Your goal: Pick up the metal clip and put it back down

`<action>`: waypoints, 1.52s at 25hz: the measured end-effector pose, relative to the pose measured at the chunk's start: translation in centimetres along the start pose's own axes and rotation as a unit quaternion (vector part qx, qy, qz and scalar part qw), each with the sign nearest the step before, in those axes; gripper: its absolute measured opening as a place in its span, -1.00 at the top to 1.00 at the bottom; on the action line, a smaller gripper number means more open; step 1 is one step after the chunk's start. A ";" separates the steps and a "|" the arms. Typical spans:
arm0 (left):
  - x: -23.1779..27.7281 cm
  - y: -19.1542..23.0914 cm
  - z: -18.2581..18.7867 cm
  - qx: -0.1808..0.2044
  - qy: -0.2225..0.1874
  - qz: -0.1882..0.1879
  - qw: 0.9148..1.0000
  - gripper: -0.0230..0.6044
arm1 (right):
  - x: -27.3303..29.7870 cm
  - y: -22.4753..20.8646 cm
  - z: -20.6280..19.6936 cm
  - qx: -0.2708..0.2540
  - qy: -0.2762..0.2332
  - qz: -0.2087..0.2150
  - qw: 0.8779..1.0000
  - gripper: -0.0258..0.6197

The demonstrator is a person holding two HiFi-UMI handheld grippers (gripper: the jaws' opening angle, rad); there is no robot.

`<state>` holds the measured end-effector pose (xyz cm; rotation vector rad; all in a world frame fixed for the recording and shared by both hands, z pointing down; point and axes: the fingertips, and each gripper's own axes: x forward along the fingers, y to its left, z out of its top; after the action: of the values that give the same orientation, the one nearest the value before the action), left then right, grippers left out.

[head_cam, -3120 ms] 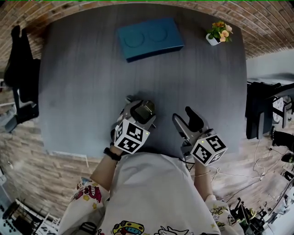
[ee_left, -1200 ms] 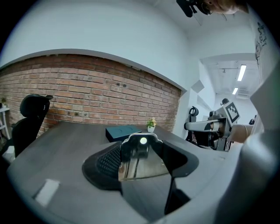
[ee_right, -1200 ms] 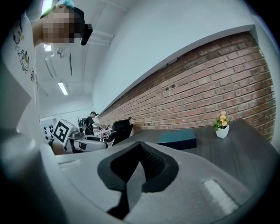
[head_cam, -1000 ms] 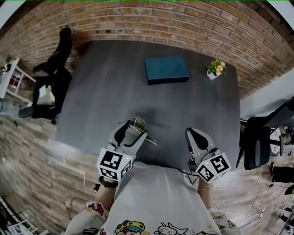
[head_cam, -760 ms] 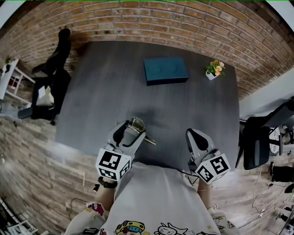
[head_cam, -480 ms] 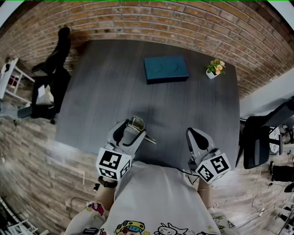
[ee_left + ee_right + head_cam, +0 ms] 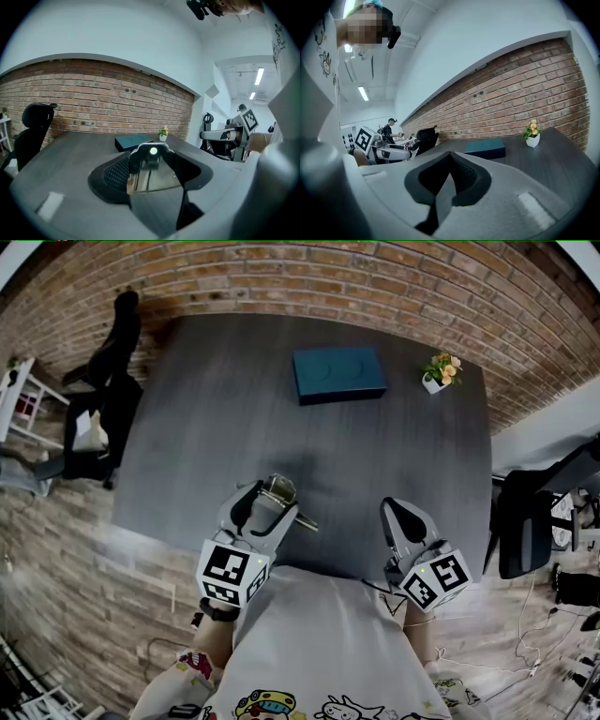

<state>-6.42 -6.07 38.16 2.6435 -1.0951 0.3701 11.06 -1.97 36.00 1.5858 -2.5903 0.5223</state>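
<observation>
My left gripper (image 7: 266,497) is shut on the metal clip (image 7: 279,491), a shiny silver binder-type clip with a wire handle sticking out to the right. In the left gripper view the clip (image 7: 150,171) fills the gap between the black pads (image 7: 111,174), with my left gripper (image 7: 152,169) held wide around it. It is held over the near part of the dark grey table (image 7: 206,409). My right gripper (image 7: 395,515) rests to the right near the table's front edge, shut and empty; its jaws (image 7: 449,177) meet with nothing between them.
A teal flat box (image 7: 338,373) lies at the table's far side, with a small potted flower (image 7: 439,371) to its right. A black office chair (image 7: 108,381) stands left of the table, another (image 7: 530,521) at the right. A brick wall runs behind.
Since the earliest frame the head view has pulled back, showing more of the room. Over the last second both grippers have kept still and the clip has stayed in the left one.
</observation>
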 end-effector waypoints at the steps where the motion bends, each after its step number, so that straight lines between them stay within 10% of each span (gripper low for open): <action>1: 0.1 0.0 -0.1 0.002 0.003 -0.001 1.000 -0.04 | 0.0 -0.1 -0.1 0.003 0.000 -0.001 1.000 0.92; 19: 7.2 -1.8 -2.2 0.075 0.106 -0.087 0.988 -0.04 | 0.3 -2.8 -2.5 0.067 0.023 -0.044 0.996 0.92; 38: 14.1 -2.8 -10.4 0.138 0.243 -0.178 0.944 -0.04 | 2.5 -6.3 -5.1 0.134 0.044 -0.095 0.985 0.92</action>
<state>3.79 -9.94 52.08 2.6784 -0.4269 1.0872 14.81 -5.11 42.92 1.8171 -2.3511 0.9310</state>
